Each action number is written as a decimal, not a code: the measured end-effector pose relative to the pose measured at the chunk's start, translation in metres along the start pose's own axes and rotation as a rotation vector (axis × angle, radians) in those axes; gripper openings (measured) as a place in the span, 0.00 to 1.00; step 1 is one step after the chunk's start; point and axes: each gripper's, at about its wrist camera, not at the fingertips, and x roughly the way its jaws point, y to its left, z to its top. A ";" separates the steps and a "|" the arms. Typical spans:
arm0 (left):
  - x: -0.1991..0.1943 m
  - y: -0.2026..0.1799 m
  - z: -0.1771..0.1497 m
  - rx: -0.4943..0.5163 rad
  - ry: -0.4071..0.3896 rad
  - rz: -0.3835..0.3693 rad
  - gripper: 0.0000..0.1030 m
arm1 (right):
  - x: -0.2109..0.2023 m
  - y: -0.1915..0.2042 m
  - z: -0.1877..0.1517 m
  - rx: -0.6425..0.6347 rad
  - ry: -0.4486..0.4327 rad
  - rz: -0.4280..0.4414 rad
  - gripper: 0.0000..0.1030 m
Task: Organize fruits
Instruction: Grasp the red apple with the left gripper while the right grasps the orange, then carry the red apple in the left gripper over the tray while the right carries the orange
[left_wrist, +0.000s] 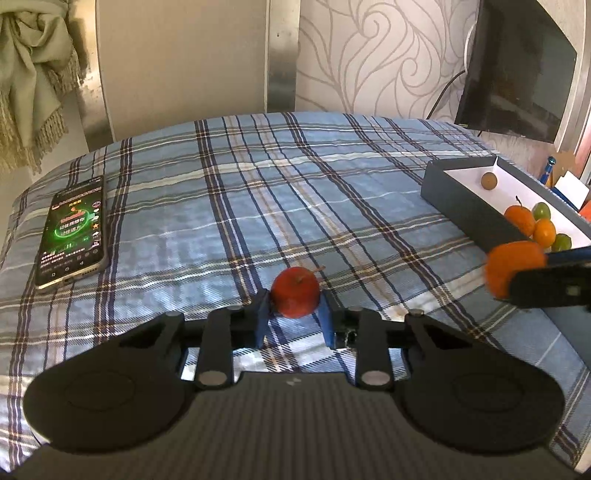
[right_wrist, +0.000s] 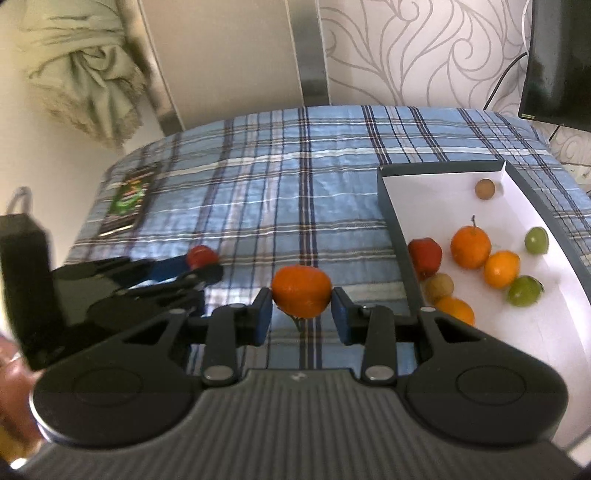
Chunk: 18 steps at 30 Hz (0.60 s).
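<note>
At nine o'clock on the blue plaid cloth (left_wrist: 258, 177) lies a black smartphone with a lit green screen (left_wrist: 74, 230). At the cloth's six o'clock the left gripper (left_wrist: 295, 314) has its blue pads pressed against both sides of a small round red fruit (left_wrist: 295, 293) that sits on the cloth. To the right, at about four o'clock, the right gripper (right_wrist: 302, 314) is clamped on a round orange tangerine (right_wrist: 301, 291), held above the cloth beside the box's near wall. At three o'clock stands the dark grey rectangular box with a white lining (right_wrist: 424, 192), holding a brown round fruit (right_wrist: 484, 189) at its far end and orange, green and red fruits nearer.
</note>
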 end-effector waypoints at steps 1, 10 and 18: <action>0.001 -0.001 0.000 0.001 0.001 0.009 0.32 | -0.005 -0.002 -0.001 -0.003 -0.003 0.007 0.37; 0.002 -0.016 0.007 -0.072 0.028 0.127 0.32 | -0.047 -0.054 -0.008 0.034 -0.030 0.029 0.37; -0.019 -0.039 0.027 -0.109 -0.047 0.211 0.32 | -0.083 -0.120 -0.005 0.012 -0.102 -0.052 0.37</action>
